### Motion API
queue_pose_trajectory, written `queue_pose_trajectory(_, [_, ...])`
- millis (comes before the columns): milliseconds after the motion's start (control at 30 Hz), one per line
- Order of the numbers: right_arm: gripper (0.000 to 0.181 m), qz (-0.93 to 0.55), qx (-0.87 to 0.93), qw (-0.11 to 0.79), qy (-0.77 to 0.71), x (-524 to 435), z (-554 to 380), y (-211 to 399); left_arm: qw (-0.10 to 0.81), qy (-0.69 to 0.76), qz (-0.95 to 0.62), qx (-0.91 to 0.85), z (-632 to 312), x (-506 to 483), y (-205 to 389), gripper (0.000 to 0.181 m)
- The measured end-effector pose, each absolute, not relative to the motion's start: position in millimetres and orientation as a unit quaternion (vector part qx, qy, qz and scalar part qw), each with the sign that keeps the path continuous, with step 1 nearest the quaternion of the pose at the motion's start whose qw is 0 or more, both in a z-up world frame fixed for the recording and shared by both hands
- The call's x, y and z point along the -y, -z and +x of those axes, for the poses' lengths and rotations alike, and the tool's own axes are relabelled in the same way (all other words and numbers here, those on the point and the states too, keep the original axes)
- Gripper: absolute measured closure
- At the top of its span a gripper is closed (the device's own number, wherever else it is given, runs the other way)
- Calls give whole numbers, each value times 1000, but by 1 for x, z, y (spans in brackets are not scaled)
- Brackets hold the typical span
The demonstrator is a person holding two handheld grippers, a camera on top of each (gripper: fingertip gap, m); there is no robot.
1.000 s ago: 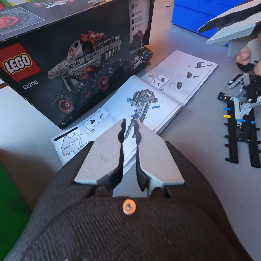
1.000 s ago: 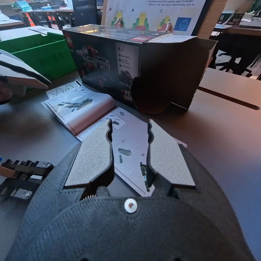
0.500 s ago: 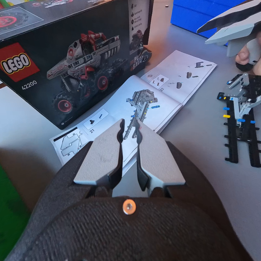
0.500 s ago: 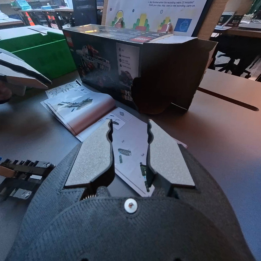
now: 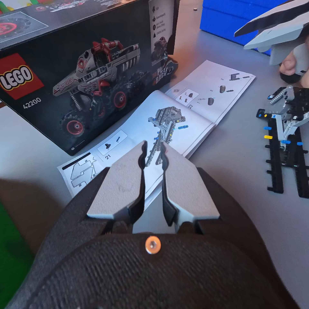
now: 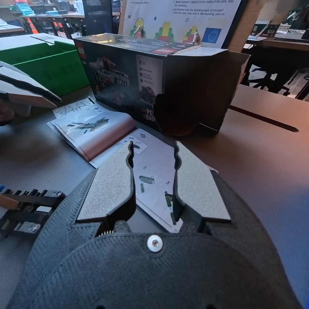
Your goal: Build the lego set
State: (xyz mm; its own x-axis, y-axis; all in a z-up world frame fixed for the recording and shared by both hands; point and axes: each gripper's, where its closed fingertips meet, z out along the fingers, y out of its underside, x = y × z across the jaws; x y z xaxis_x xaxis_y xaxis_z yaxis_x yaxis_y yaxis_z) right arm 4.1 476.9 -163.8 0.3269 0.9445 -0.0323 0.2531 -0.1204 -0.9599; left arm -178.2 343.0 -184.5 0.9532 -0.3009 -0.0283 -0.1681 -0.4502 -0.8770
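A partly built Lego chassis (image 5: 289,133), black beams carrying a grey frame, a small spring and blue and yellow pins, lies flat on the grey surface (image 5: 225,209) at the right of the left wrist view; in the right wrist view its black end (image 6: 31,205) shows at the lower left edge. Just beside it, toward the box, the instruction booklet (image 5: 167,127) lies open on the surface, its pages showing drawings of the model and its parts, and one page arches upward near the spine. The left claw (image 5: 153,147) hovers over the near edge of that booklet, its two grey fingers parted by a narrow gap with nothing between them. The right claw (image 6: 153,147) hangs over the booklet's other page (image 6: 150,167) with its fingers spread wide and nothing between them; a person's fingers (image 5: 291,65) grip its handle. Behind the booklet stands the dark Lego box (image 5: 80,71), printed with a grey and red monster truck, its end flap (image 6: 200,93) open. A green bin (image 6: 50,66) sits left of the box in the right wrist view, and a blue bin (image 5: 234,18) stands at the far right of the left wrist view. A printed poster (image 6: 178,20) leans upright behind the box.
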Motion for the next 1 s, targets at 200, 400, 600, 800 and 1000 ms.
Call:
queue_pose_trajectory(200, [135,-652,446,507,-347,-473,14,156,517,69,-842,-137,-172,-336,186,167])
queue_pose_trajectory(400, [130,-647,421,542,-332,-463,33,146,539,101,-828,-118,-162,-301,183,162])
queue_pose_trajectory(600, [119,-651,391,546,-354,-444,59,143,547,105,-822,-118,-161,-264,188,149])
queue_pose_trajectory(800, [114,-662,395,536,-344,-428,74,152,588,105,-789,-142,-157,-244,173,144])
queue_pose_trajectory(1000, [111,-673,403,525,-331,-418,85,161,587,103,-782,-184,-146,-236,173,140])
